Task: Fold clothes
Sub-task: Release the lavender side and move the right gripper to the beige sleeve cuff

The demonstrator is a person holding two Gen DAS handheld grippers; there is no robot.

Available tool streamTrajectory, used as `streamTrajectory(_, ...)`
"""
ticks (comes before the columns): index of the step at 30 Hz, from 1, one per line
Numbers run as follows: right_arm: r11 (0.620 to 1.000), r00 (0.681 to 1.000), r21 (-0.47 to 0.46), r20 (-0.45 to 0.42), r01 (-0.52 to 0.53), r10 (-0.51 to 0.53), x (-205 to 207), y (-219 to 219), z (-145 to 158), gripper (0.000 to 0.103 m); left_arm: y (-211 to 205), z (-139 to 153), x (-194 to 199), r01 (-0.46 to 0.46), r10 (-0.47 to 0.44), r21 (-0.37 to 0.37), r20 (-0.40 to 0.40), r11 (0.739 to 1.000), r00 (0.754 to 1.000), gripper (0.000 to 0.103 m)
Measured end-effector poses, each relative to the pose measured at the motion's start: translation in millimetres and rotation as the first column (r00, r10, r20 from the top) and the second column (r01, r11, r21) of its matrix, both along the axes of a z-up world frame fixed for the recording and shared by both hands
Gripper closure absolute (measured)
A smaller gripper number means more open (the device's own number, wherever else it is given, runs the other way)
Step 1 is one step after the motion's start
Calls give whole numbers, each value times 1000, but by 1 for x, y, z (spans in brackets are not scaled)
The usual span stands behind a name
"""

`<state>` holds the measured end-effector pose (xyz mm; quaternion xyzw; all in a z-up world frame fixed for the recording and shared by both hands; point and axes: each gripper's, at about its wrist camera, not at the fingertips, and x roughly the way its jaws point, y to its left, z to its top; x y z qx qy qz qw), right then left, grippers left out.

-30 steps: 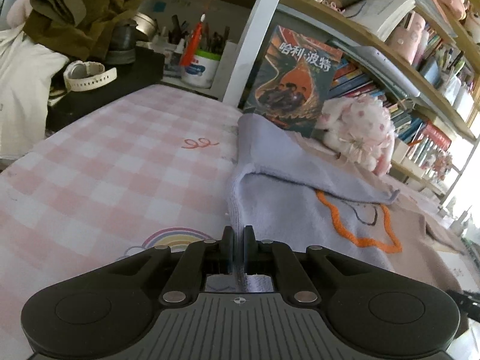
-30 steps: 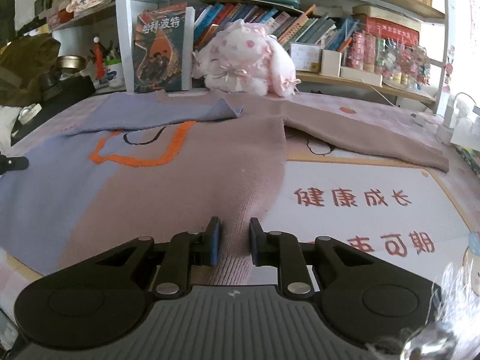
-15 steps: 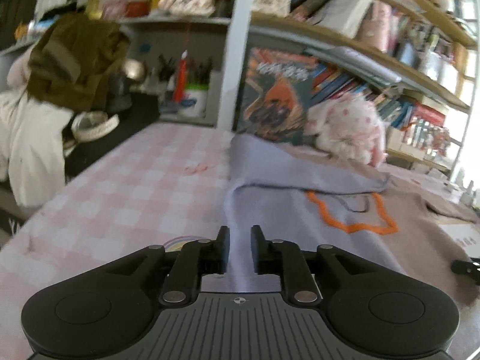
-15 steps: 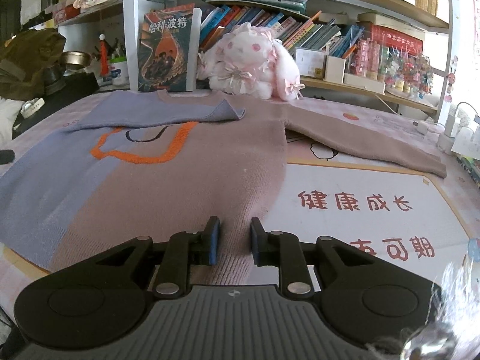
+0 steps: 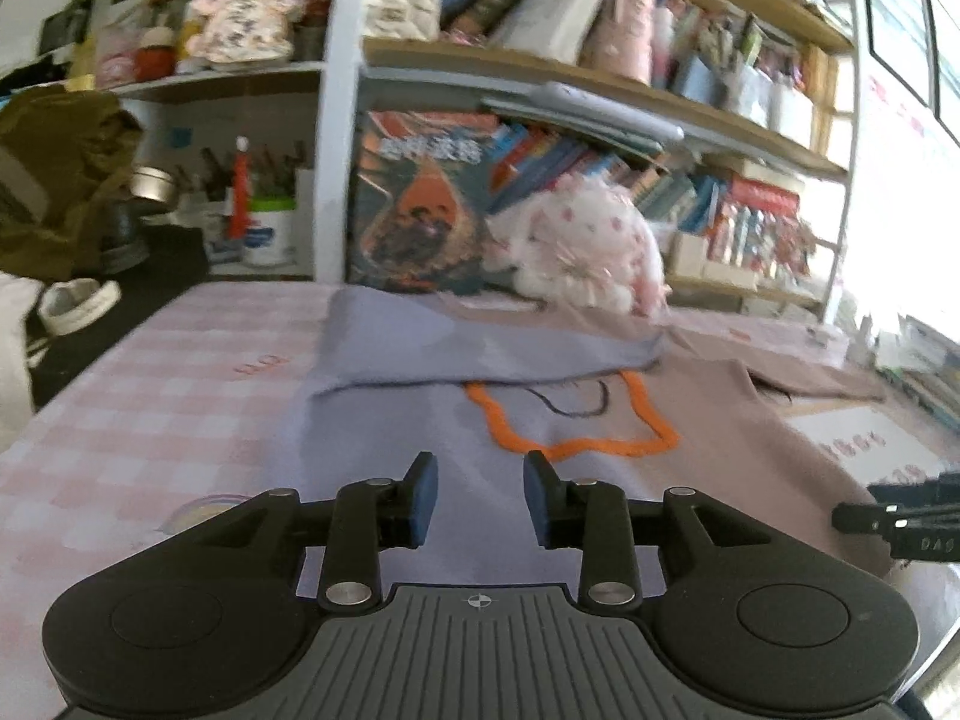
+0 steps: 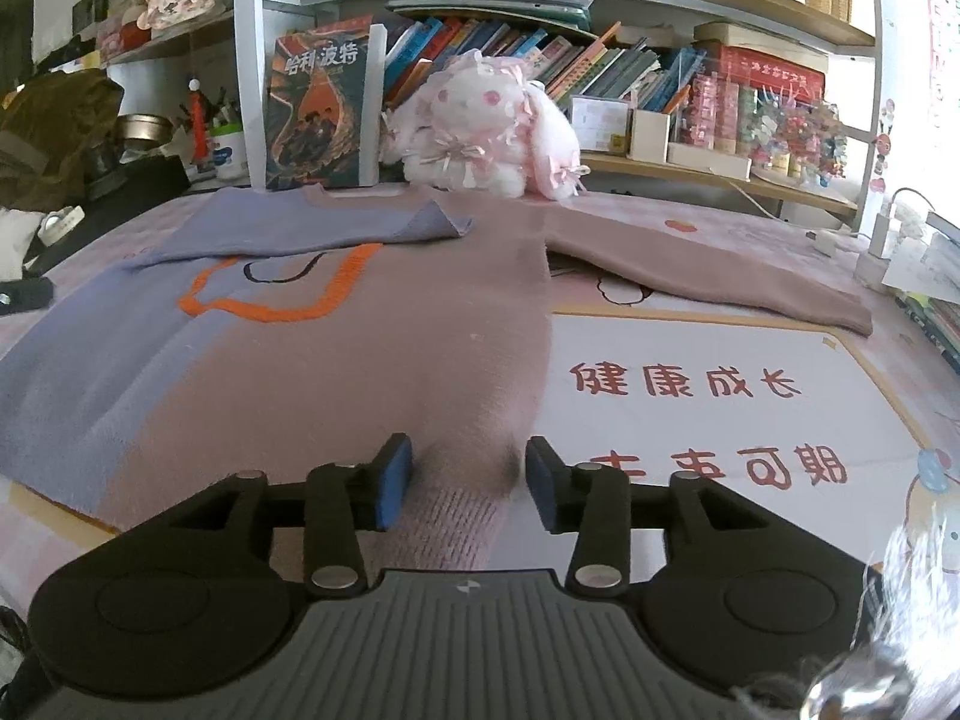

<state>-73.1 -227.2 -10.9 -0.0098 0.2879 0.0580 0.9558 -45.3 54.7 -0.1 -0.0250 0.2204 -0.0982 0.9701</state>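
Observation:
A lilac and mauve knit sweater (image 6: 336, 360) with an orange outline lies flat on the table. Its lilac left sleeve (image 6: 312, 228) is folded across the chest; the mauve right sleeve (image 6: 708, 276) stretches out to the right. My left gripper (image 5: 479, 495) is open just above the lilac hem area of the sweater (image 5: 420, 420). My right gripper (image 6: 462, 483) is open, its jaws on either side of the sweater's mauve bottom corner. The right gripper's tip shows at the right edge of the left wrist view (image 5: 900, 519).
A pink checked cloth (image 5: 150, 396) covers the table's left part, a printed mat (image 6: 720, 408) its right. A plush rabbit (image 6: 486, 126), an upright book (image 6: 321, 114) and bookshelves stand behind. A charger and cable (image 6: 870, 246) lie at the far right.
Both grippers have opened and let go of the sweater's hem. The left gripper has swung right and now faces the sweater's chest.

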Motion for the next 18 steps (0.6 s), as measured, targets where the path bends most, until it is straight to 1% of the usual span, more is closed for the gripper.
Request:
streamTrajectory(2,1000,1000,6,4,6,-6,-2,-2,1,51,-8,-2,2,21,-21,9,-4,1000,1000,71)
streamTrajectory(3,1000,1000,9,7,10,-10,-3,-4,2,49,-12,-3,2,31,-31,11,-3,999,1000,71)
streamTrajectory(5,1000,1000,14,15,19,-20,-6,-7,3,41,-20,-4,3,52,-52,16,-1,999,999,71)
streamTrajectory(6,1000,999,16,21,26,-27,-7,-9,4,39,-23,-5,3,61,-61,19,-1,998,998,71)
streamTrajectory(8,999,999,21,31,39,-40,-8,-13,6,33,-31,-7,4,81,-81,27,-2,996,997,70)
streamTrajectory(11,998,998,24,40,56,-57,-9,-19,9,28,-43,-9,6,110,-110,38,-2,993,994,70)
streamTrajectory(13,997,997,23,43,68,-69,-9,-24,9,27,-51,-11,7,129,-129,45,-3,991,992,69)
streamTrajectory(14,997,996,23,42,74,-75,-9,-27,8,26,-54,-11,7,139,-139,48,-3,989,990,68)
streamTrajectory(15,997,996,23,42,80,-81,-9,-29,8,26,-58,-12,8,148,-148,52,-3,988,989,61)
streamTrajectory(16,996,995,23,41,86,-86,-9,-32,8,25,-62,-13,8,158,-158,56,-4,986,987,58)
streamTrajectory(18,995,994,24,39,97,-98,-8,-37,8,25,-69,-15,8,174,-174,61,6,983,985,55)
